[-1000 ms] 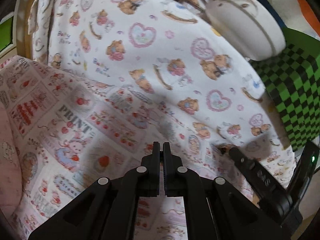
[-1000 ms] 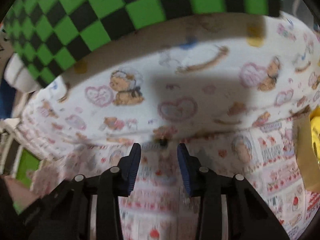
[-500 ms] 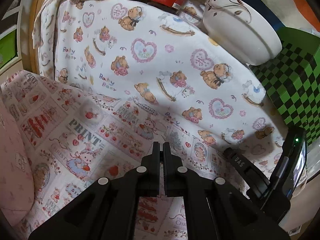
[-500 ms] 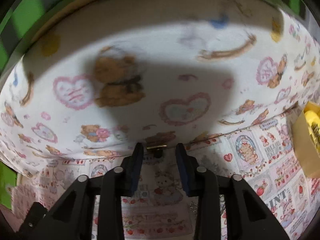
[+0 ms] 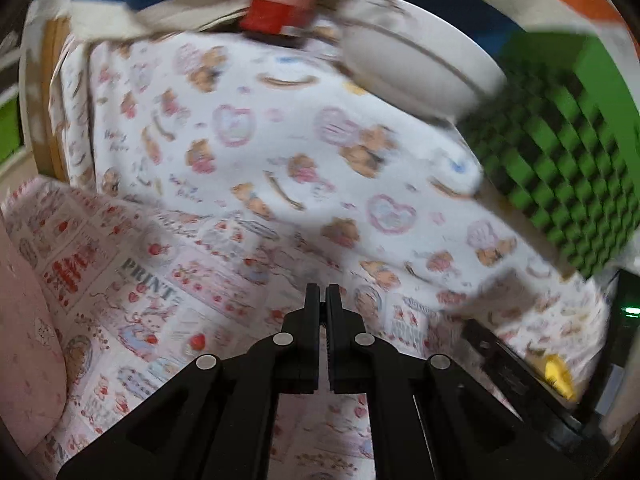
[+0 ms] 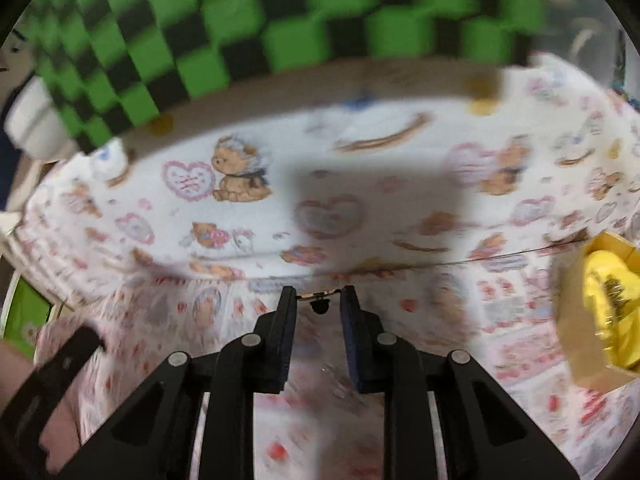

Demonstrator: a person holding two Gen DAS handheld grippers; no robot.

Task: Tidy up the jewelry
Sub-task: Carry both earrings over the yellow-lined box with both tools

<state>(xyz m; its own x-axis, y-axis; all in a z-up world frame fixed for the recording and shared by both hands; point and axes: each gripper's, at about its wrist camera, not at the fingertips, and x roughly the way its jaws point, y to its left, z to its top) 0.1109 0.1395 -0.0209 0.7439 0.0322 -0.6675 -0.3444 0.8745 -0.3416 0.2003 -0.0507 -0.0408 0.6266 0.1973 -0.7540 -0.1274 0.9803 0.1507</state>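
A small gold bar with a dark bead (image 6: 319, 299) spans the gap between the fingertips of my right gripper (image 6: 319, 297). Its jaws are closing, and both pads seem to touch the bar's ends just above the patterned cloth (image 6: 248, 200). A yellow jewelry box (image 6: 600, 308) with a yellow cushion and a gold piece in it lies at the right. My left gripper (image 5: 322, 296) is shut with nothing in it and hovers over the printed cloth (image 5: 132, 280). The right gripper's dark body (image 5: 500, 356) shows at the lower right of the left wrist view.
A green and black chequered box (image 5: 560, 184) stands at the cloth's far right, with a white bowl (image 5: 416, 76) and a red-lidded jar (image 5: 280, 8) behind. A pink cushion (image 5: 24, 340) lies at the left. A hand (image 6: 16, 380) shows at the lower left of the right wrist view.
My right jaws have narrowed onto the gold bar, and that view dipped close to the cloth, then pulled back. The left gripper rose and drew back, still shut.
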